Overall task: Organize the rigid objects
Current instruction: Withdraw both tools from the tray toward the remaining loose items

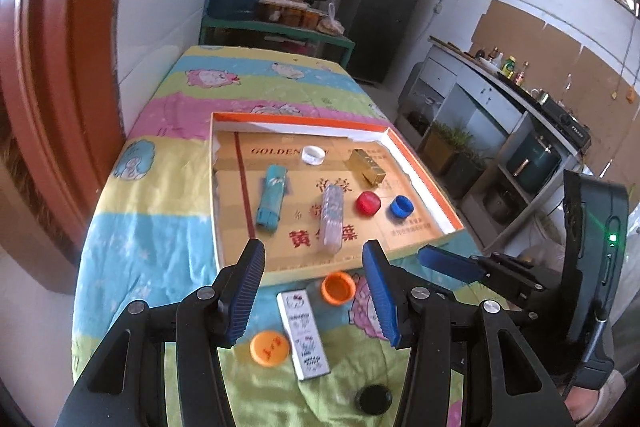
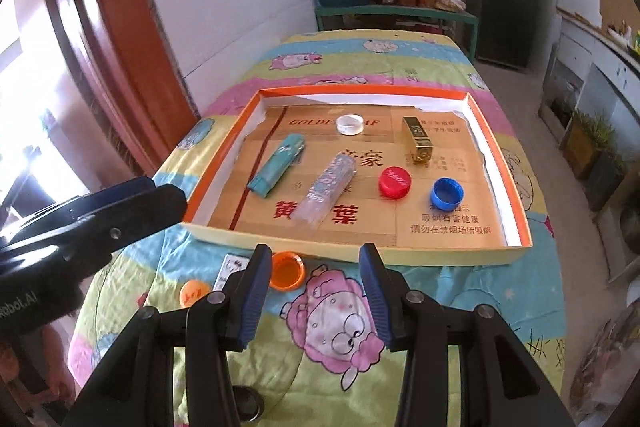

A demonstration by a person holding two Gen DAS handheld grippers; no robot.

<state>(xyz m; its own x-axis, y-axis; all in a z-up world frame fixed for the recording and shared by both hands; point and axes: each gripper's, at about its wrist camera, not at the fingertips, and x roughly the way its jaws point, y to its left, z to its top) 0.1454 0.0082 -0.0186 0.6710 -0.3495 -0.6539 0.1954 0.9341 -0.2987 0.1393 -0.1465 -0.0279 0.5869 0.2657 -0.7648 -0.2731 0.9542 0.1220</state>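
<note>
Four pieces wait outside the tray (image 1: 240,269): the white box (image 1: 304,335), two orange caps (image 1: 338,287) (image 1: 269,347), and something black (image 1: 373,399), perhaps a cap. They lie on the desk (image 1: 160,247) near you, so sorting is unfinished. Your left claw (image 1: 316,291) and right claw (image 2: 314,297) are half open, holding nothing.

"golden" on box floor (image 1: 280,151)

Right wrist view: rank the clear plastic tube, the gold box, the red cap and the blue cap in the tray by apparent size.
1. Clear plastic tube, longest by far.
2. Gold box.
3. Red cap and blue cap: alike, not ranked; the blue one lies slightly nearer the camera.
</note>
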